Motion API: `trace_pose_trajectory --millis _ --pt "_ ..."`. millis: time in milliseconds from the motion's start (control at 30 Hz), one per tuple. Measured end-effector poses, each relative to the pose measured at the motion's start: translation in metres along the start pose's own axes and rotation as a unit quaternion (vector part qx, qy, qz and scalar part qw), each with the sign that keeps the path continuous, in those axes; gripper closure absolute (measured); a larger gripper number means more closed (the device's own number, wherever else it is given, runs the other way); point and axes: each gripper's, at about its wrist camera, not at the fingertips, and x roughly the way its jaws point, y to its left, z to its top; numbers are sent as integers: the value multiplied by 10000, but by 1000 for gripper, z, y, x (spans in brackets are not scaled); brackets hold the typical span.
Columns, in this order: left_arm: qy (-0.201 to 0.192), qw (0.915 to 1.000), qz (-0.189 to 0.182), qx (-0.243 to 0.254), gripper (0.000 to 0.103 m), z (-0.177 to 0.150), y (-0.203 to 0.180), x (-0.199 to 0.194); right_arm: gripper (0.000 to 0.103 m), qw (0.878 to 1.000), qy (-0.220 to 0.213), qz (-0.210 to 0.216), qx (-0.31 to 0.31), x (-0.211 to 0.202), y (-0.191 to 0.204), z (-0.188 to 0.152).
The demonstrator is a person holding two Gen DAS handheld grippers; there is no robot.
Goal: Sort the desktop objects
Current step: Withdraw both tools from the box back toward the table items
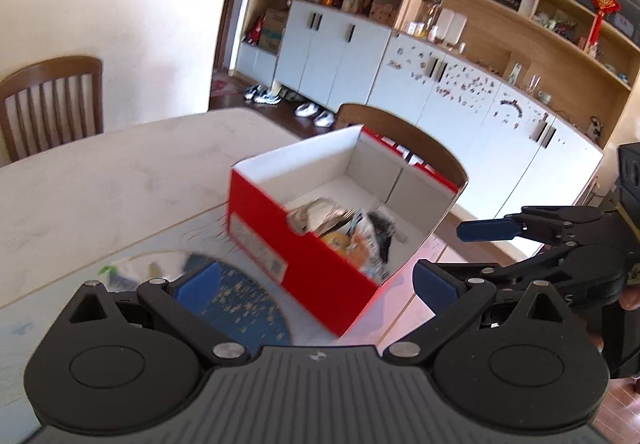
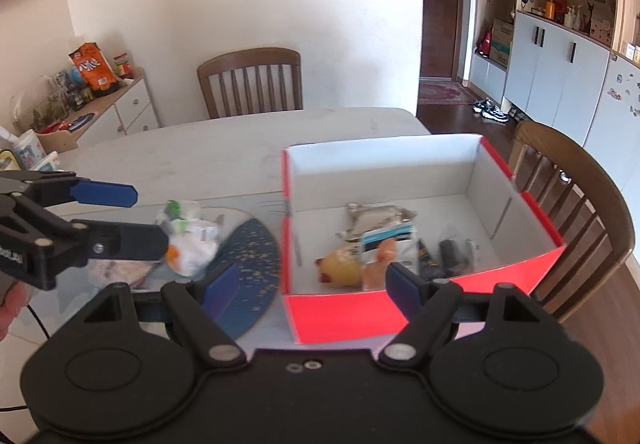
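Observation:
A red shoebox (image 2: pixel 424 308) with a white inside stands on the table; it also shows in the left wrist view (image 1: pixel 304 256). In it lie a silver foil packet (image 2: pixel 376 218), a yellow toy (image 2: pixel 340 268), a blue-white packet (image 2: pixel 390 242) and a dark item (image 2: pixel 452 252). Left of the box lie a blue speckled disc (image 2: pixel 252 264) and crumpled white wrappers (image 2: pixel 192 240). My left gripper (image 1: pixel 316 284) is open and empty, above the box's near corner. My right gripper (image 2: pixel 308 284) is open and empty at the box's near wall.
The pale table (image 2: pixel 200 152) has wooden chairs at its far side (image 2: pixel 250 82) and right side (image 2: pixel 576 212). White cupboards and shelves (image 1: pixel 460 56) line the room behind. A sideboard with snacks (image 2: pixel 92 92) stands at left.

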Motion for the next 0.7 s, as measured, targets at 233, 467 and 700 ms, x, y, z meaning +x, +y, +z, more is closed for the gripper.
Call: trace_pose_trajectory --millis 233,467,700 --pt "-12 9993 147 -343 0 -15 30 -21 22 9998 -70 120 109 0 40 -12" --pt "32 9976 566 -393 0 -27 65 -35 22 9998 -12 213 46 10 78 -25" --pt "240 9949 873 -444 0 -42 96 -35 22 9991 69 400 -110 21 110 -34"
